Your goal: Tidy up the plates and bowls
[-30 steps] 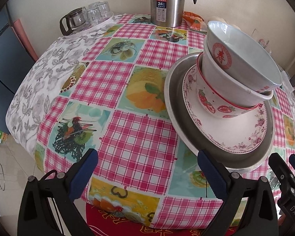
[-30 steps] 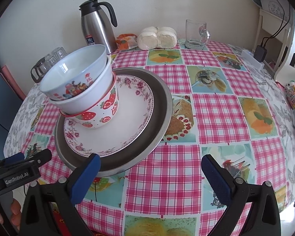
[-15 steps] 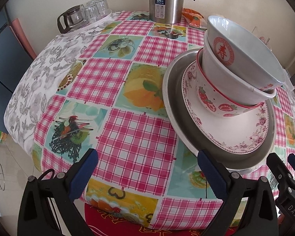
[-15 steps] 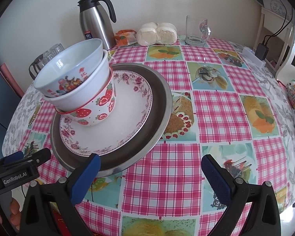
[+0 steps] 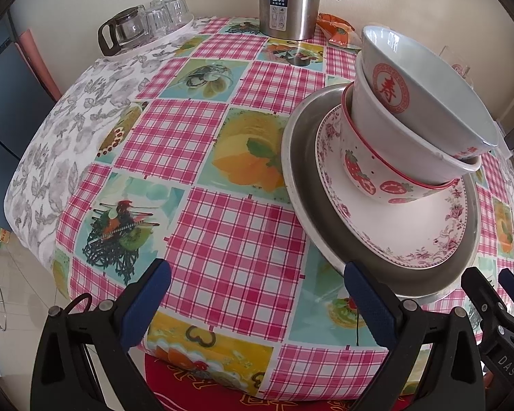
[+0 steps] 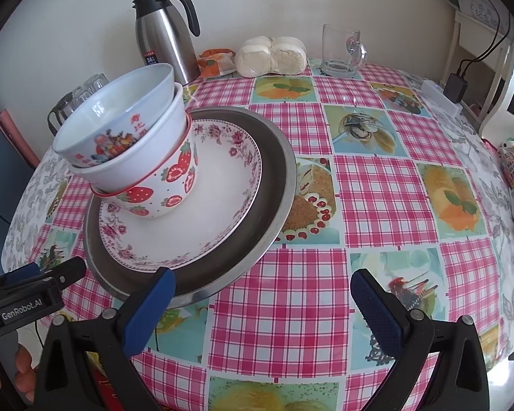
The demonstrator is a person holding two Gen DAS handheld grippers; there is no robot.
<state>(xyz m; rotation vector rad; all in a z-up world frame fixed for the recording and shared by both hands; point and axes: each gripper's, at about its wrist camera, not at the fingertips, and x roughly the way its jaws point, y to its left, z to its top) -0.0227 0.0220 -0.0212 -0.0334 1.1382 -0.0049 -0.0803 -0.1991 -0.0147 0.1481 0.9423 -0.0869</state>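
- Both of your claws have eased a little closer to the counter since a second ago; the stack of dishes sits where it was.
- Your left claw (image 5: pixel 257 294) is spread wide, empty, hovering over the near edge of the pink-checked, fruit-print counter (image 5: pixel 229 239).
- Your right claw (image 6: pixel 262 296) is also wide and empty; its left finger (image 6: pixel 150 308) overlaps the near rim of the round grey metal tray (image 6: pixel 277 178).
- On that tray lies the white plate with a pink floral rim (image 6: pixel 222 212).
- On the plate's left part stands the strawberry-print bowl (image 6: pixel 171 185); nested in it is a plain white bowl (image 6: pixel 137 167), and in that a pale blue bowl with red characters (image 6: pixel 120 120). The bowls lean left.
- At the far edge: a steel thermos jug (image 6: pixel 164 34), a clear glass mug (image 6: pixel 341 51), and white buns in a bag (image 6: pixel 272 56).
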